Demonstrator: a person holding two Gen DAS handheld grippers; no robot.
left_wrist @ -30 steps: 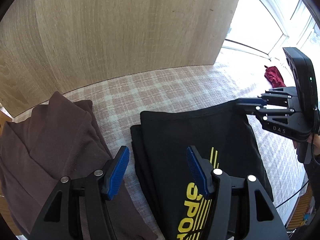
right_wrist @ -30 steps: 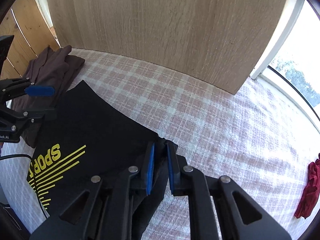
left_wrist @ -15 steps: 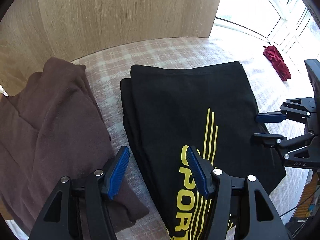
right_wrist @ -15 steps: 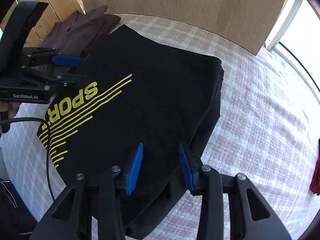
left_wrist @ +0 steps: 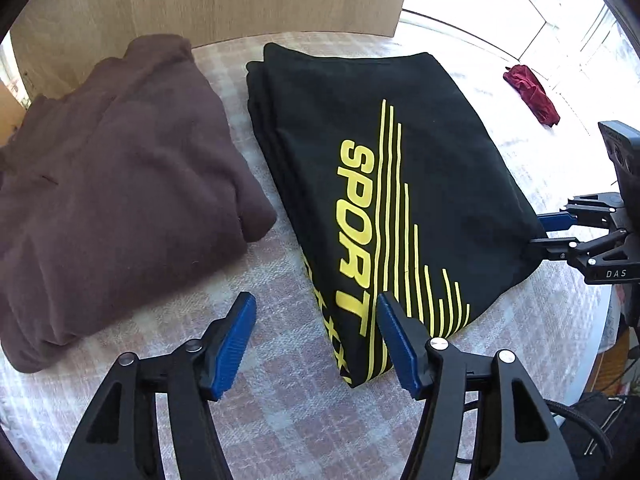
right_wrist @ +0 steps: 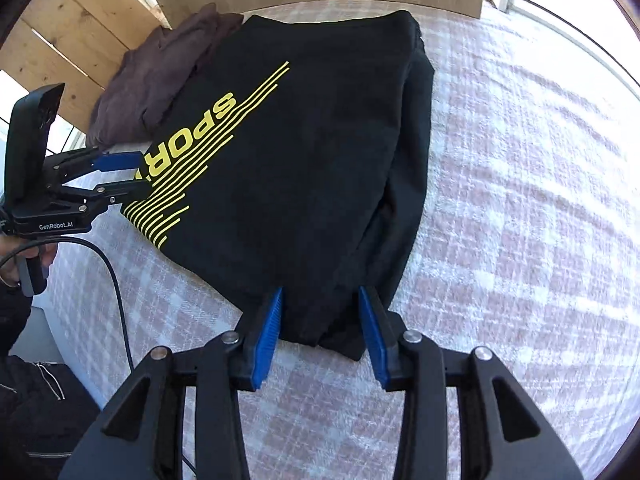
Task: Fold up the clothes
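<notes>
Your right hand-held gripper [right_wrist: 320, 332], clamped on the black shirt [left_wrist: 400, 168] a second ago, now stands apart like your left hand-held gripper [left_wrist: 316, 344], leaving it apparently folded on the bed [right_wrist: 520, 200] beside the brown garment [left_wrist: 120, 184].

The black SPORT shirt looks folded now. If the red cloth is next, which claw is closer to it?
Probably the right claw. In the left wrist view, the red cloth lies far off on its side of the black SPORT shirt. The left claw sits nearer the brown garment.
</notes>
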